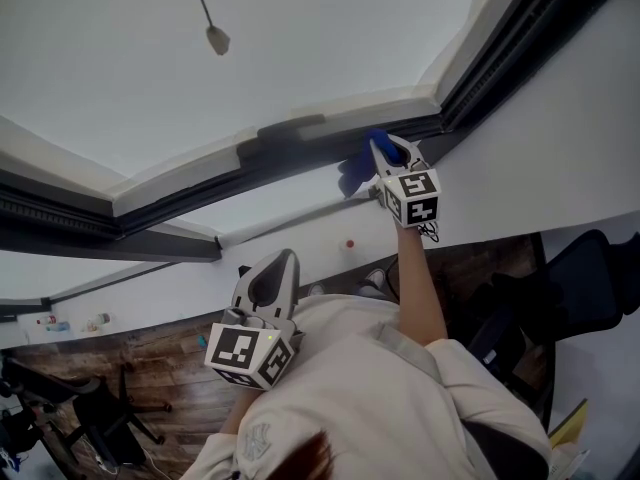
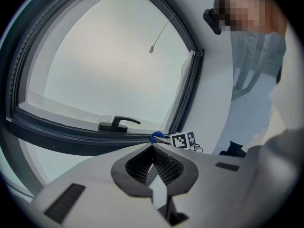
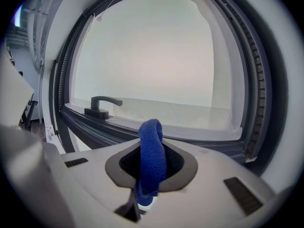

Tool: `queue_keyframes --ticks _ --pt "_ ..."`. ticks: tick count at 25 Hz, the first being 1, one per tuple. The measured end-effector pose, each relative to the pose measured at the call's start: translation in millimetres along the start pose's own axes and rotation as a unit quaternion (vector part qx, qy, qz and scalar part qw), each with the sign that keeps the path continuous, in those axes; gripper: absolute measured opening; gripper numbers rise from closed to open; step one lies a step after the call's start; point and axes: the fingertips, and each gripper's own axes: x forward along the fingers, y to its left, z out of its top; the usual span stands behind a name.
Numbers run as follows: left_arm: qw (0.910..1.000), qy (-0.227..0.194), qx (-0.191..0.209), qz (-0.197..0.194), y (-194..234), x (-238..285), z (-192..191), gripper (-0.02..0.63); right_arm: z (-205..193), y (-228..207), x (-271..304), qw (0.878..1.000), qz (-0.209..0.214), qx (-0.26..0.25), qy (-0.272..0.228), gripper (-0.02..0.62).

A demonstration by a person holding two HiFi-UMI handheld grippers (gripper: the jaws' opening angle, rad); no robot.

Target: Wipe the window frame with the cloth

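1. Currently, the right tool [image 1: 388, 153] is raised to the window frame [image 1: 300, 158], with its jaws pinching the blue cloth [image 3: 152, 151].
2. Cloth position: at the dark lower frame rail, right of the window handle [image 3: 101, 104]; contact cannot be confirmed.
3. Left tool [image 2: 153, 161]: held lower, jaws pressed together on nothing.

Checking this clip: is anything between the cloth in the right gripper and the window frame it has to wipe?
Nothing visible does. The right gripper holds the blue cloth up by the lower window frame with a clear path to it. The window handle sits farther left along the frame, out of the way.
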Motion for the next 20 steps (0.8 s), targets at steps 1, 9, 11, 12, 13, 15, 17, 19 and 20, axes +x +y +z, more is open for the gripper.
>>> queue_keyframes --ticks 1,9,11,12,13,15,17,19,20 --pt "1.0 0.0 0.0 -0.001 -0.5 0.6 0.2 0.006 -0.2 -2.1 -0.4 1.0 -0.002 0.001 0.0 0.049" --pt "1.0 0.002 0.001 0.001 -3.2 3.5 0.0 0.005 -2.2 -17.3 -4.7 1.0 -0.017 0.007 -0.001 0.049" --pt "1.0 0.003 0.002 -0.001 -5.2 4.7 -0.6 0.005 -2.8 -20.5 -5.8 1.0 -0.019 0.009 -0.001 0.049" --pt "1.0 0.004 0.003 -0.002 -6.0 5.5 -0.9 0.005 -3.2 -22.2 -6.1 1.0 -0.021 0.01 -0.001 0.049" --pt "1.0 0.004 0.004 -0.002 -6.6 6.2 -1.1 0.005 -3.6 -24.0 -6.4 1.0 -0.022 0.011 -0.002 0.049" --pt "1.0 0.004 0.004 -0.002 -7.1 7.4 -1.4 0.005 -4.5 -27.5 -6.8 1.0 -0.025 0.013 -0.002 0.049" --pt "1.0 0.005 0.002 -0.001 -7.3 8.3 -1.7 0.005 -5.0 -30.2 -7.2 1.0 -0.027 0.014 -0.002 0.049" --pt "1.0 0.005 0.002 -0.001 -8.0 8.9 -1.7 0.005 -5.0 -32.1 -7.8 1.0 -0.028 0.015 -0.003 0.049" --pt "1.0 0.005 0.002 -0.001 -8.3 9.2 -1.7 0.005 -5.1 -33.0 -8.1 0.999 -0.028 0.015 -0.003 0.049"
